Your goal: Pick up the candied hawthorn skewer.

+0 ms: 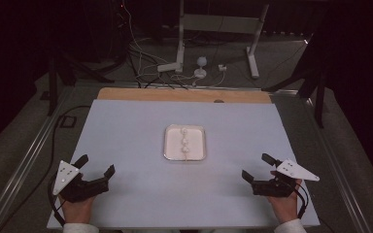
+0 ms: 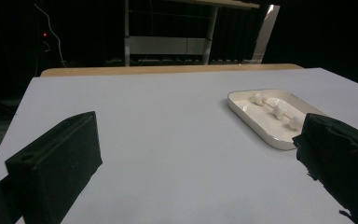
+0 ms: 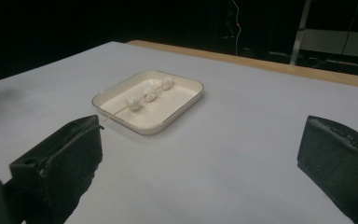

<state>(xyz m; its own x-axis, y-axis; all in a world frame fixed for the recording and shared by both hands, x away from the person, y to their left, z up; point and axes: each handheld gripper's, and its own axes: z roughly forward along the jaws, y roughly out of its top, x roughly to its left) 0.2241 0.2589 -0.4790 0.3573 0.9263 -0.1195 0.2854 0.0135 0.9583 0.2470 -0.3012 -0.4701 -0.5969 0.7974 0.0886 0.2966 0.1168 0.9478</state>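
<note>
A: Surface and room, please.

B: I've got a pale grey-white counter (image 1: 126,145) with a bare wooden strip (image 1: 184,95) along its far edge. Room is dark. On the floor behind, white frame legs (image 1: 179,43), loose cables (image 1: 141,63) and a small white round device (image 1: 201,63).

A: What's in front of me?

B: One white tray (image 1: 171,145), squarish with rounded corners and a shallow rim, mid-counter. From my left tool (image 1: 95,170) it sits at about 1 o'clock; from my right tool (image 1: 256,167) at about 11. Both are well apart from it.

A: Contents?

B: One thin wooden skewer (image 3: 116,112) lying in the tray, its bare end resting over the near rim. Three white puffy lumps (image 3: 148,93) are threaded on it in a row, spaced apart, looking like marshmallows.

A: Tools?

B: Two, one per hand, low at the near edge. Both released, jaws spread wide, nothing between them.
</note>
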